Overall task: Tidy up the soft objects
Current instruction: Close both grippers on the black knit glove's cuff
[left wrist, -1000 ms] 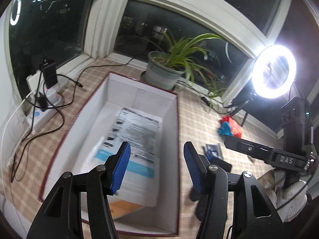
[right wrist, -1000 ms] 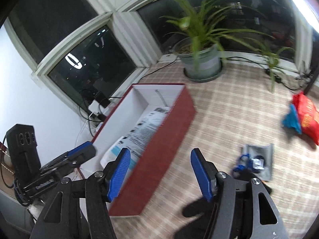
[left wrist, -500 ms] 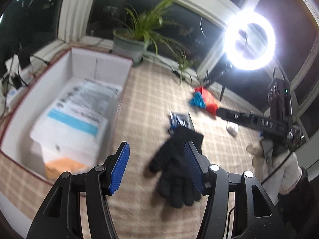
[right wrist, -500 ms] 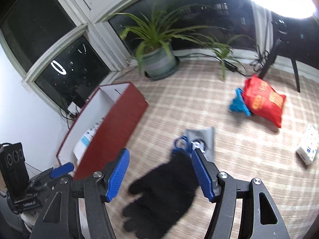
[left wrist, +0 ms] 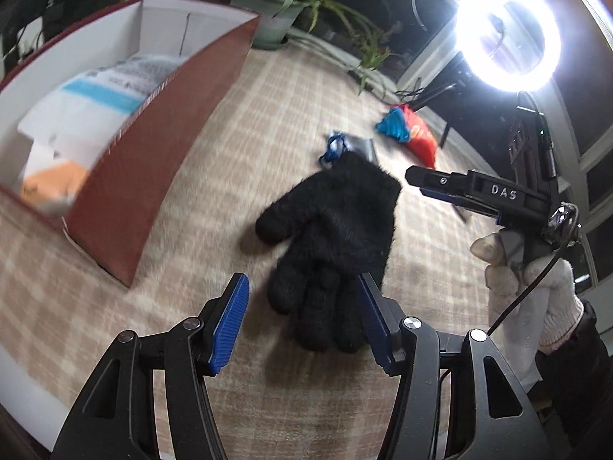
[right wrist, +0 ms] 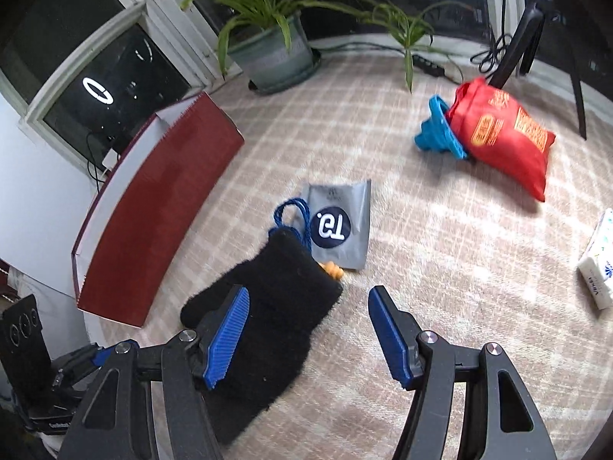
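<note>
In the left wrist view, the left gripper (left wrist: 300, 320) hung over the checked beige mat (left wrist: 237, 126) with its blue ribbed pads (left wrist: 229, 324) apart and nothing between them pressed. A fuzzy black knitted glove (left wrist: 333, 245) lay flat on the mat, its fingertips reaching in between the pads without touching either. To the left stood a dark red cardboard box with a white inside (left wrist: 153, 126), holding a white packet with a pale blue stripe (left wrist: 95, 92) and something orange (left wrist: 49, 184) near its closer end. Beyond the glove lay a grey foil pouch (left wrist: 360, 145) with a blue cord (left wrist: 331, 151), and farther off a red bag (left wrist: 421, 138) beside a bright blue soft item (left wrist: 392, 126). A lit ring lamp (left wrist: 507, 40) glared at the upper right. A hand in a white knit work glove (left wrist: 532, 287) held the other black gripper handle at the right edge

In the right wrist view, the right gripper (right wrist: 308, 331) also stood with its jaws spread and empty. Its left pad (right wrist: 226, 335) was over the black glove's cuff area (right wrist: 268, 306); whether it touched I could not tell. The grey pouch (right wrist: 341, 226) lay just beyond the glove, a small orange object (right wrist: 332, 269) peeking out between them. The red box (right wrist: 153, 214) stood to the left, a potted green plant (right wrist: 274, 53) behind, the red bag (right wrist: 502, 134) and blue item (right wrist: 438, 130) to the upper right, and a white tissue pack (right wrist: 599, 264) at the right edge
</note>
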`<state>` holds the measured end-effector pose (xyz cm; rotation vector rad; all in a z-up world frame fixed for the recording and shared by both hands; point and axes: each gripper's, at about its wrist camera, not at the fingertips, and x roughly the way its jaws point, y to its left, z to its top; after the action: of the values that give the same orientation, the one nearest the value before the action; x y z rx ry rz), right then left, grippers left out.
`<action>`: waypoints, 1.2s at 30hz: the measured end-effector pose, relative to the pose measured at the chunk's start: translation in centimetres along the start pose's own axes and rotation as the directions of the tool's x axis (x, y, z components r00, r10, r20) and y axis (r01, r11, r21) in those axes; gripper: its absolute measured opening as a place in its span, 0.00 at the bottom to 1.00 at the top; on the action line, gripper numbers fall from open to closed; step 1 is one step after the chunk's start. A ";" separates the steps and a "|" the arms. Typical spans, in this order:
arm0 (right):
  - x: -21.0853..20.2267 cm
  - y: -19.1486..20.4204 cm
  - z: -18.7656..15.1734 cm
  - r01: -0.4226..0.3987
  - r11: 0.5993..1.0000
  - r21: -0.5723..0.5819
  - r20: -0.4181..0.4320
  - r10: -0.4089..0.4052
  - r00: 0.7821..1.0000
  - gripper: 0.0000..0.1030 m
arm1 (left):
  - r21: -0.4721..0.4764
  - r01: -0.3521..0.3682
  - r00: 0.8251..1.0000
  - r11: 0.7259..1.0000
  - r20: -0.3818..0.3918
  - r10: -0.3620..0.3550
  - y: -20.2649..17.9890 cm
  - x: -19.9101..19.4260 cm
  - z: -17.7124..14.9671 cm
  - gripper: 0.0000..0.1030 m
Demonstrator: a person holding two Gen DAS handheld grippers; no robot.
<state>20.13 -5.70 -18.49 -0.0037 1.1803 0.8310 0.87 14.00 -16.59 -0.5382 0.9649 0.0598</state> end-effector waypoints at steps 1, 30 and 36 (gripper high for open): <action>0.3 -0.2 0.0 -0.009 1.000 0.004 -0.009 0.009 1.000 0.59 | -0.006 -0.010 1.000 1.000 -0.003 0.010 0.0 0.3 -0.2 0.55; 4.1 0.6 0.4 -0.056 0.997 -0.054 -0.066 0.052 0.996 0.21 | -0.099 -0.116 0.993 0.988 -0.028 0.114 -1.3 6.0 -1.3 0.11; 2.5 1.1 0.1 -0.057 0.997 -0.059 -0.026 0.055 0.998 0.15 | -0.097 -0.116 0.993 0.989 0.003 0.116 -1.4 5.4 -1.2 0.07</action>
<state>19.85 -3.44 -20.04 -0.0297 1.1831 0.9176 3.50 11.25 -20.86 -0.5699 0.9876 0.2140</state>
